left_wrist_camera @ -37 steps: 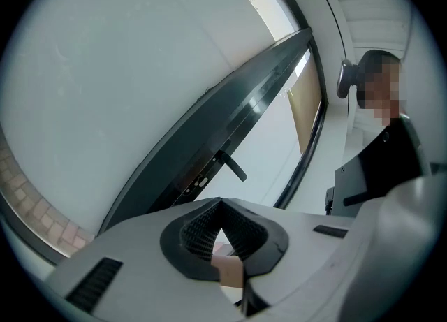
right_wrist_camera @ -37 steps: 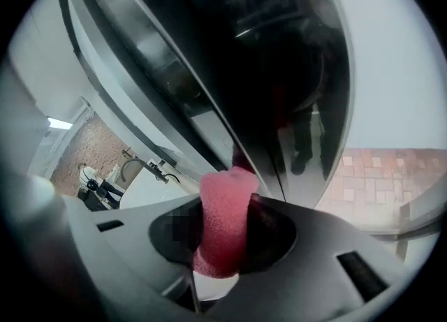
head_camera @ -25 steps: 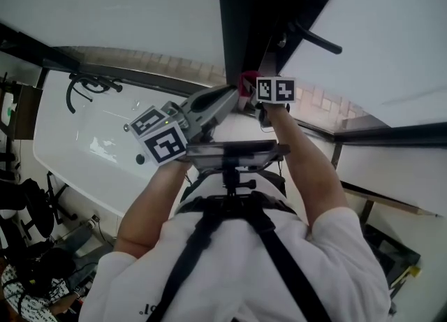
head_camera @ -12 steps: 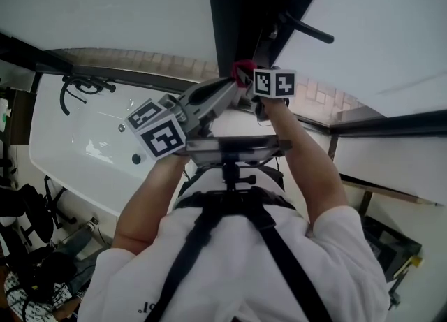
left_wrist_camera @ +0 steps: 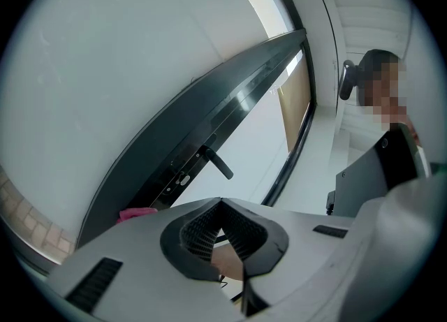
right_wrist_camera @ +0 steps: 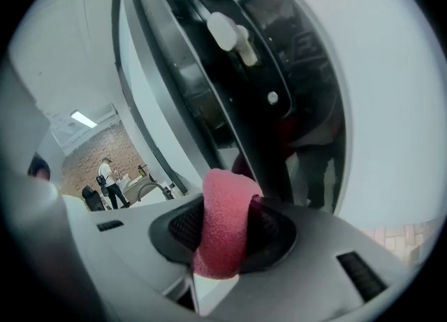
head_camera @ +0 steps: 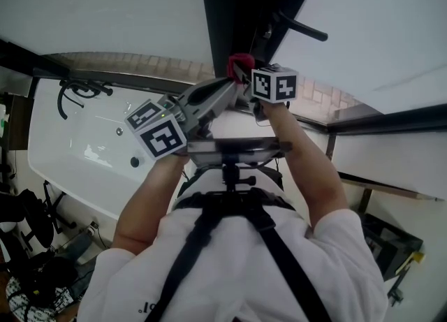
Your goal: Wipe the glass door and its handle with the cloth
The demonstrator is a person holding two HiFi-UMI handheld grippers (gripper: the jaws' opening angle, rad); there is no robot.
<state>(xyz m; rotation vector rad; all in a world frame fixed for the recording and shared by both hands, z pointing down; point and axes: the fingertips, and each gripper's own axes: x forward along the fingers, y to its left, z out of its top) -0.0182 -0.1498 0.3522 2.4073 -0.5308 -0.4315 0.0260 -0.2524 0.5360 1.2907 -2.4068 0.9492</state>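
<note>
Right tool (right_wrist_camera: 225, 210) clamped on pink fuzzy cloth (right_wrist_camera: 222, 233). Cloth sticks out past the tips & is pressed up vs. the frame of the dark-framed glass door (left_wrist_camera: 230, 107). Black lever handle (left_wrist_camera: 215, 162) sits further along same frame, near cloth but apart from it. Left tool (left_wrist_camera: 222, 203) is just beside the right one, tips together w/ nothing btwn them, pointing at the frame.

The cloth (head_camera: 239, 63) sits pinched between the jaws of the right tool (head_camera: 242, 76), up at the door frame (head_camera: 223, 6), a little way along it from the handle (head_camera: 300, 28). The left tool (head_camera: 222, 96) lies just to its left, jaws together on nothing. Glass (head_camera: 384, 27) flanks the frame.
</note>
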